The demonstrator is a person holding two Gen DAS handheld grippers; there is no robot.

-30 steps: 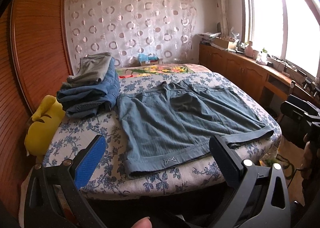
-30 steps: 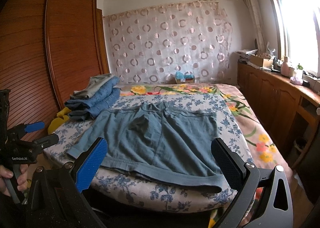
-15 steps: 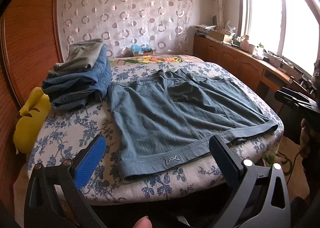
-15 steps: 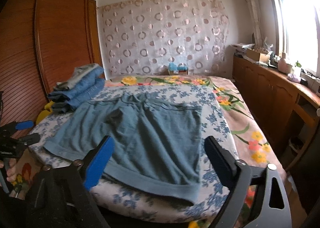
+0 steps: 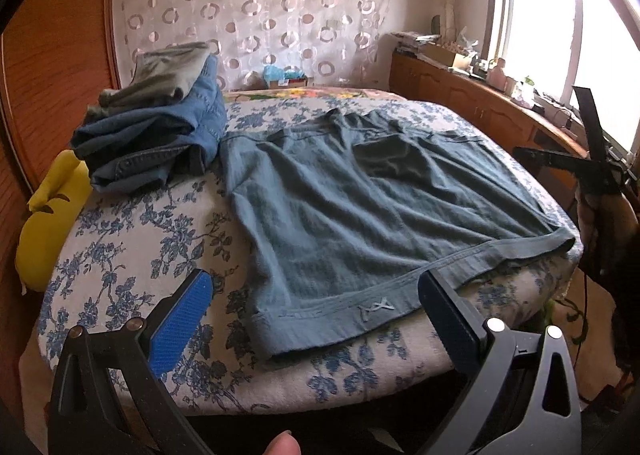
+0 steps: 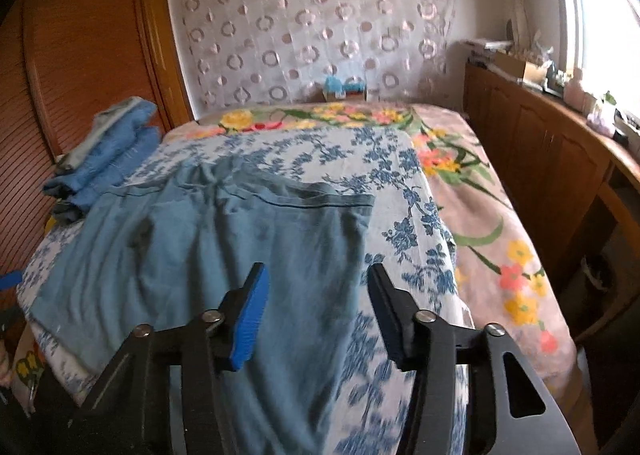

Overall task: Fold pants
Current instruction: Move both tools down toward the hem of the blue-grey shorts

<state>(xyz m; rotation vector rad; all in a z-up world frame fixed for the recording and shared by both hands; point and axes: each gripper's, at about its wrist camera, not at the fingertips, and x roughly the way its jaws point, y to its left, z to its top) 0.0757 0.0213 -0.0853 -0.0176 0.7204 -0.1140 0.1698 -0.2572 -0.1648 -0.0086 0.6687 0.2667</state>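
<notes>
a bed (image 5: 120,255) fills the room, covered by a white sheet printed with blue flowers; a second cover with yellow and red flowers (image 6: 500,255) shows on its far and right side. behind the bed hangs a pale curtain with ring patterns (image 5: 256,11). a brown wooden wardrobe (image 6: 80,55) stands on the left, low wooden cabinets (image 6: 560,159) run under a bright window on the right. a stack of folded jeans (image 5: 156,135) sits near the left edge of the bed, with a yellow pillow (image 5: 48,215) just beside it.

the pants (image 5: 360,215), grey-blue shorts, lie flat and spread on the blue-flowered sheet. their waistband points to the far curtain and the hems lie at the near edge, so they run from front to back of the bed.

the left gripper (image 5: 316,319) hangs over the near left hem corner, jaws wide apart, holding nothing. the right gripper (image 6: 316,307) is above the right leg, jaws closing, pads not on the cloth.
</notes>
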